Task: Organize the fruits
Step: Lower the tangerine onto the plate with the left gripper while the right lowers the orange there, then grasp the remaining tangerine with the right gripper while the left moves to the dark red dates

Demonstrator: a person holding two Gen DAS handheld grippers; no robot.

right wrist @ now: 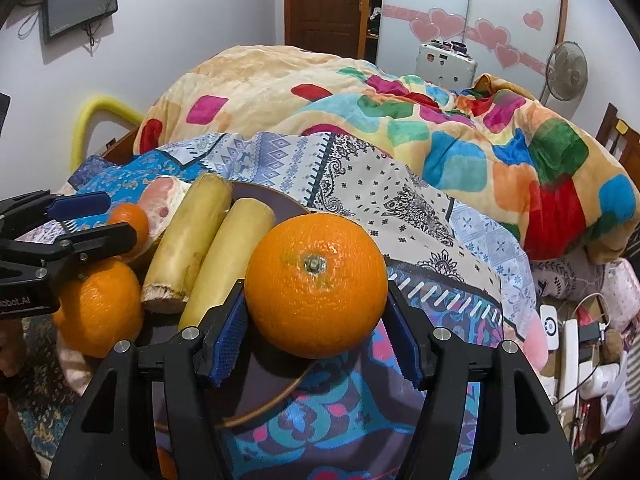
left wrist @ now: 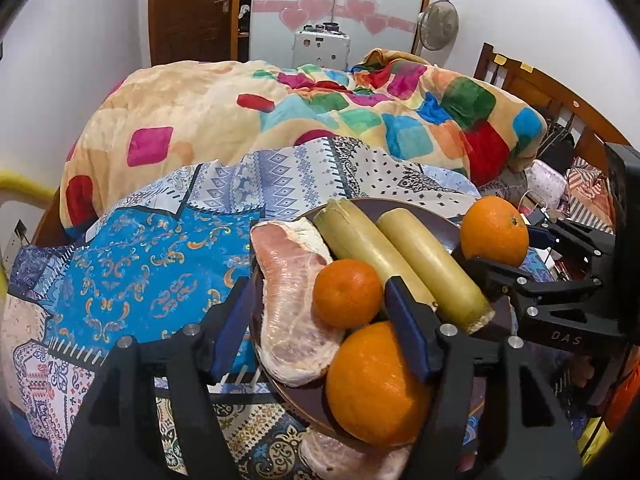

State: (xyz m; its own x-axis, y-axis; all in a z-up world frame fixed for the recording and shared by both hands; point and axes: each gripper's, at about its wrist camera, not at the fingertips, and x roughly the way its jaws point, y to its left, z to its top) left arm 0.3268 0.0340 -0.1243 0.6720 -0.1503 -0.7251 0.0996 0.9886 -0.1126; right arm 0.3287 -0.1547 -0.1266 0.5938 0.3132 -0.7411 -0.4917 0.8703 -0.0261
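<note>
A dark brown plate [left wrist: 440, 220] lies on the patterned bedsheet and holds two yellow sugarcane pieces [left wrist: 436, 268], a pink pomelo segment [left wrist: 288, 300], a small tangerine [left wrist: 347, 293] and a big orange [left wrist: 374, 384]. My left gripper [left wrist: 320, 320] is open, its fingers over the plate's near-left rim around the pomelo and tangerine. My right gripper [right wrist: 316, 320] is shut on a second big orange [right wrist: 316, 284] and holds it over the plate's right edge [right wrist: 280, 200]; it also shows in the left wrist view [left wrist: 494, 236].
A colourful checked blanket [left wrist: 320, 112] is heaped behind the plate. Another pomelo piece [left wrist: 348, 460] lies on the sheet in front of the plate. A wooden headboard [left wrist: 532, 92] and clutter with cables [right wrist: 572, 340] are at the right.
</note>
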